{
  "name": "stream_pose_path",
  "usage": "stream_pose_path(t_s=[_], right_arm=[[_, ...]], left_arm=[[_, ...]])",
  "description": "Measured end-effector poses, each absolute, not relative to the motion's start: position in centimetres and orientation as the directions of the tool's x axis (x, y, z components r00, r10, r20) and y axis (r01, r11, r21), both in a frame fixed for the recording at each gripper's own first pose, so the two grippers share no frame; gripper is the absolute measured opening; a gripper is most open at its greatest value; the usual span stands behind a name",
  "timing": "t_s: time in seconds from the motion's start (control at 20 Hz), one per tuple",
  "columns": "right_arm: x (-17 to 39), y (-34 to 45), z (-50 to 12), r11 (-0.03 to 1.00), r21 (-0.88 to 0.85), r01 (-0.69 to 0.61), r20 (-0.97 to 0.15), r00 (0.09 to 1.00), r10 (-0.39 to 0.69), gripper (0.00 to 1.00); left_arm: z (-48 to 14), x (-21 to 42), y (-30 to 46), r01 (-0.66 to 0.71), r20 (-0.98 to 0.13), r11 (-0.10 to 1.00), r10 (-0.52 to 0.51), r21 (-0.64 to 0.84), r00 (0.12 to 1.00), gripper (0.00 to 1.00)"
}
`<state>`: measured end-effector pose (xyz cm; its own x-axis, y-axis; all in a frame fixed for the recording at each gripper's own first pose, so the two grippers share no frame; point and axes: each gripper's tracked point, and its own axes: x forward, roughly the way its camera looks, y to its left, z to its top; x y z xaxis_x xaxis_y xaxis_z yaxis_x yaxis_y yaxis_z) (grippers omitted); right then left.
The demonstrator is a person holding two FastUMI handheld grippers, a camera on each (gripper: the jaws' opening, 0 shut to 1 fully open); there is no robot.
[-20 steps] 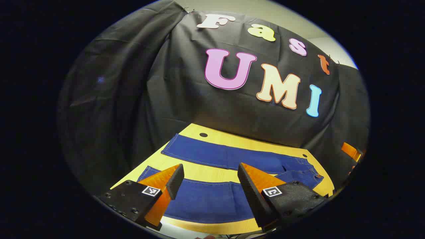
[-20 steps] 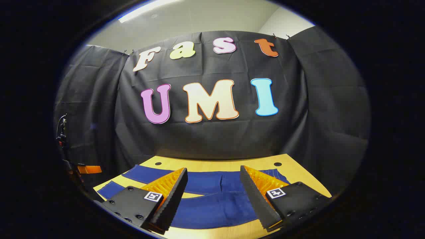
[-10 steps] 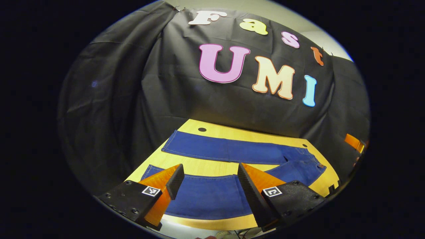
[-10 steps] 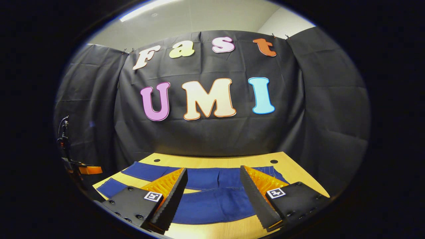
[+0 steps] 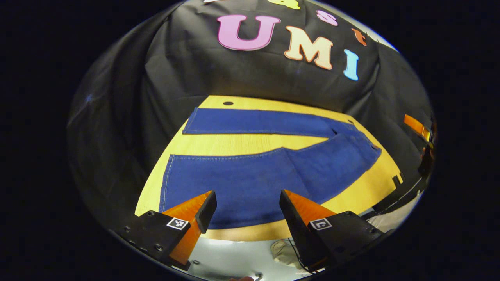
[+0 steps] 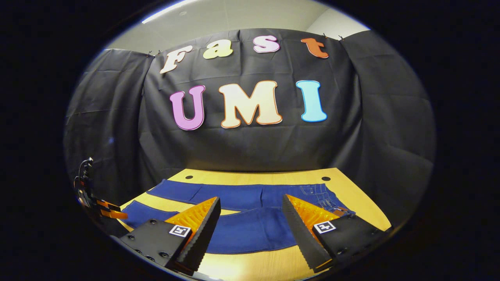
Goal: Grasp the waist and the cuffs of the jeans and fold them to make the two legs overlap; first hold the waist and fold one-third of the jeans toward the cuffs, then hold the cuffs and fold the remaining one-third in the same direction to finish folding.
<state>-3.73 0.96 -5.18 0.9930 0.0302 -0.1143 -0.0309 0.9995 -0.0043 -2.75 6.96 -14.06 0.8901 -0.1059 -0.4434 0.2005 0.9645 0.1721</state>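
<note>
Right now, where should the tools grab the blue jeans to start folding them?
Probably the near leg of the flat blue denim jeans: its cuff corner for the open left tool, its waist end for the open right tool. Come from the near edge of the yellow wooden table, since the legs lie spread in a V and the near one must go over the far one.

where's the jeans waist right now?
In the left gripper view the jeans waist lies flat at the table's right end; in the right gripper view it is beside the right finger.
</note>
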Motion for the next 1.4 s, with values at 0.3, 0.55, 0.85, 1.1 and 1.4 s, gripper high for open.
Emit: stream_pose_path(t_s=[0.3, 0.55, 0.85, 1.1, 1.4], right_arm=[[-4.6, 2.3, -7.9, 0.998, -0.011, -0.063, -0.188, 0.98, 0.059, 0.98], [-5.4, 2.5, -8.8, 0.998, -0.01, -0.065, -0.214, 0.975, 0.062, 0.94], [-6.0, 1.2, -9.6, 0.999, -0.031, -0.027, -0.237, 0.971, 0.019, 0.94], [-5.9, 0.8, -10.3, 0.998, -0.051, -0.019, -0.259, 0.966, 0.005, 0.98], [-5.1, 0.9, -11.3, 0.996, -0.075, -0.056, -0.302, 0.953, 0.031, 0.98]], left_arm=[[-18.9, -3.5, 10.7, 0.335, -0.65, 0.89, -0.061, 0.308, 0.758, 0.96], [-20.1, -3.2, 11.6, 0.508, -0.756, 0.754, -0.022, 0.417, 0.654, 0.97], [-20.0, -4.2, 11.3, 0.64, -0.829, 0.627, 0.018, 0.445, 0.558, 0.95], [-20.4, -4.6, 10.9, 0.709, -0.891, 0.599, 0.016, 0.372, 0.455, 0.94], [-20.7, -4.2, 10.8, 0.732, -0.912, 0.58, 0.05, 0.358, 0.407, 0.96]])
